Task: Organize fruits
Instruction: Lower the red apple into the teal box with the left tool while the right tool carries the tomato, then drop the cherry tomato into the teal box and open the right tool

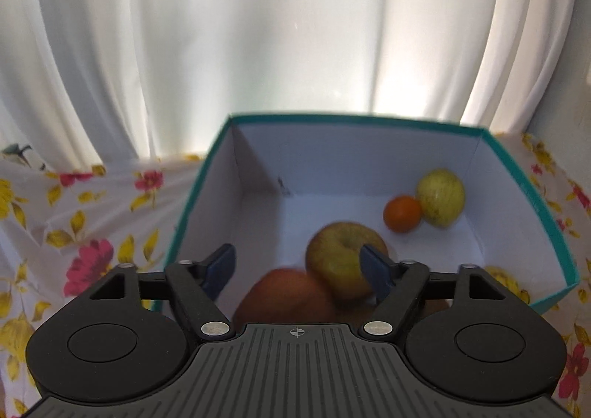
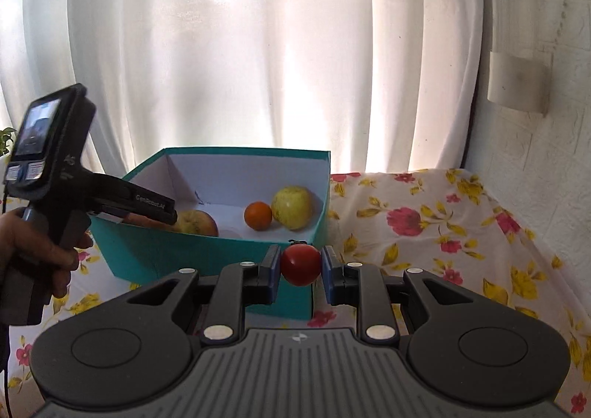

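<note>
Red tomato (image 2: 301, 265) pinched between right gripper (image 2: 300, 267) jaws; left gripper (image 1: 297, 262) spread over boxed apple (image 1: 341, 259).

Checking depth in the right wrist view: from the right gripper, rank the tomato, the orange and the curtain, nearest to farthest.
1. Tomato: clamped between the right gripper pads.
2. Orange: inside the teal box, beside a yellow-green apple.
3. Curtain: behind the box, farthest.

A floral cloth (image 2: 424, 233) with red and yellow blossoms covers the surface. White curtains (image 2: 236, 48) hang behind it, backlit. A textured white wall (image 2: 546, 129) stands at right, carrying a pale fixture (image 2: 517, 83). A green plant (image 2: 7, 139) shows at far left.
</note>
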`<state>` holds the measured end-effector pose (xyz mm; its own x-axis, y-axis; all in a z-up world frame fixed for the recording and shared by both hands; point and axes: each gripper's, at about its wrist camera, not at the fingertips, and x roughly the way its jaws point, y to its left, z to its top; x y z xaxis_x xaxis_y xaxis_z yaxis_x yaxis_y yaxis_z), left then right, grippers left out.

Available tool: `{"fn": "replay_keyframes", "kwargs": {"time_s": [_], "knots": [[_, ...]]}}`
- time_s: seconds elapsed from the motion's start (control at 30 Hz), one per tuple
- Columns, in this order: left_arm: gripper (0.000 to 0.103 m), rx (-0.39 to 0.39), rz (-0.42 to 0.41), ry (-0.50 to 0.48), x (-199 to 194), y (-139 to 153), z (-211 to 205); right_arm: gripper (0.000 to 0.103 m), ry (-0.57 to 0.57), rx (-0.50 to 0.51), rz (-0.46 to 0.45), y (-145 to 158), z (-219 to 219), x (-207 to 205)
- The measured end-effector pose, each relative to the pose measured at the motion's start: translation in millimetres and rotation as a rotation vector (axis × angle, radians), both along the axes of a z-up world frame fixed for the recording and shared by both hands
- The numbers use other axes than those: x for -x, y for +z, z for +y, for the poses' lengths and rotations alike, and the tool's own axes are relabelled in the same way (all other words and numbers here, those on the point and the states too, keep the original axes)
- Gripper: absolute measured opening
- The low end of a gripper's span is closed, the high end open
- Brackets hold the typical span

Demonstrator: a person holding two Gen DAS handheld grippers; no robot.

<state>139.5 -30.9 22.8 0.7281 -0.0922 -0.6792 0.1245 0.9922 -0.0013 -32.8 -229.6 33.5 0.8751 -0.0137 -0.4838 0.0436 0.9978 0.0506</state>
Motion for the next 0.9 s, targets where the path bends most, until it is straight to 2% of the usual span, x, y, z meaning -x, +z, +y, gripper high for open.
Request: {"fn": "replay_keyframes", "kwargs": {"time_s": [0.13,0.23,0.37,0.57,0.73,0.9], "knots": [[0.093,0.072,-0.041,0.024,16,23,14,0.022,0.019,-0.008,-0.004,3,2,-15],[0.097,0.084,-0.057,0.060,37,33,22,0.022,0.034,-0.002,-0.010,4,6,-32],[0.097,0.099,0.005,0.076,59,32,28,0.022,0.055,-0.013,0.021,-3,13,-61],[0.097,0.054,0.069,0.077,73,26,32,0.022,0.066,-0.014,0.105,-22,19,-100],[0.098,0.027,0.098,0.085,73,22,32,0.023,0.080,-0.021,0.149,-27,22,-110],[0.100,-0.027,0.086,0.092,74,21,24,0.025,0.068,-0.030,0.174,-28,20,-112]]}}
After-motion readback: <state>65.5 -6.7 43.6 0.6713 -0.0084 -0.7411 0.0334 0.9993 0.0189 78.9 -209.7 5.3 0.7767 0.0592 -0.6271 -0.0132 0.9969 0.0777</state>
